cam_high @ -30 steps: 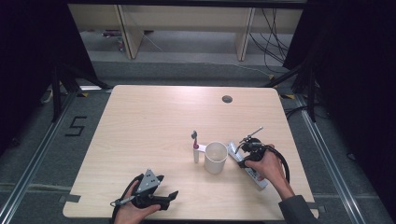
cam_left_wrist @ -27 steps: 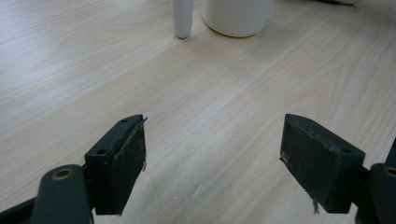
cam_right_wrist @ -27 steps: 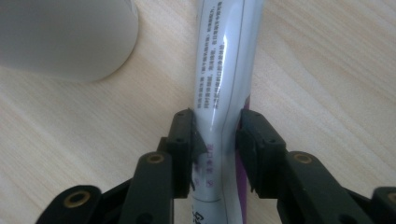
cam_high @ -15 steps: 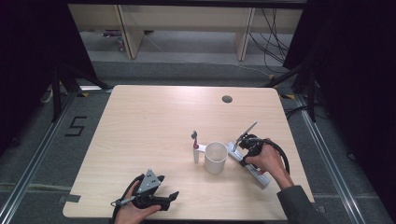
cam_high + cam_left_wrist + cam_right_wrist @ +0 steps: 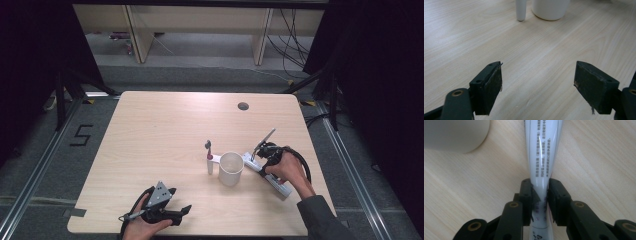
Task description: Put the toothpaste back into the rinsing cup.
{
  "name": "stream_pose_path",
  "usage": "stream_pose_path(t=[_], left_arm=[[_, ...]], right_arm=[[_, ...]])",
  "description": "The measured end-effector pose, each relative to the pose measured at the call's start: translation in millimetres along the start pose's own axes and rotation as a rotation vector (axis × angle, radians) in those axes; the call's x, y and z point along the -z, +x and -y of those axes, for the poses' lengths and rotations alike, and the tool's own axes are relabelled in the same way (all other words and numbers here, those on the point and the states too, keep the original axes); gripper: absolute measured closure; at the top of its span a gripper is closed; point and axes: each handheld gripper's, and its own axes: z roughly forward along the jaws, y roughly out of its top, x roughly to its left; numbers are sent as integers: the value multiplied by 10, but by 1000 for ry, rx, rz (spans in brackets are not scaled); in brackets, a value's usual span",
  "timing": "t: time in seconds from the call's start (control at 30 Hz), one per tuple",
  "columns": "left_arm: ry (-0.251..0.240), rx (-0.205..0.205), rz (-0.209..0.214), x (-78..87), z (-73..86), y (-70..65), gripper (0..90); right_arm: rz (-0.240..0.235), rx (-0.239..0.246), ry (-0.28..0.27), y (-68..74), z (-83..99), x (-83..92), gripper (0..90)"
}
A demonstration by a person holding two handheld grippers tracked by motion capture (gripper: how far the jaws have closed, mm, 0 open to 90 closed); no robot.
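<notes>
Tube (image 5: 543,157), white with printed text, lay flat on the table (image 5: 165,125) just right of the cup (image 5: 231,168). Right gripper (image 5: 540,195) had just been closing; its jaws pinched the tube near its flat end. Left gripper (image 5: 537,82) rested near the table's front edge, well left of and nearer than the cup, jaws wide apart and holding nothing. Toothbrush (image 5: 209,158) stood upright just left of the cup. Beyond the cup, a round hole (image 5: 243,106) sat near the far edge.
</notes>
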Motion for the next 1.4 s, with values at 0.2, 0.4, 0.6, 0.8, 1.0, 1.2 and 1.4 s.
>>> stream_pose_path(t=[0.2,0.4,0.6,0.8,1.0,1.2,1.4], left_arm=[[-11,1,3,-6,3,5,220],[-3,4,6,-11,2,-4,220],[9,-14,7,-2,0,6,220],[1,-8,7,-10,2,-6,221],[15,-20,4,0,-2,2,221],[5,-9,8,-10,0,-6,221],[3,-10,10,-8,-1,-3,221]], right_arm=[[14,12,36,-18,-15,-42,757],[15,14,66,-18,-33,-80,755],[5,-2,107,4,-70,-101,757],[4,7,120,4,-96,-103,759],[13,17,135,15,-106,-104,761],[15,40,151,17,-129,-109,762],[15,36,156,25,-132,-100,765]])
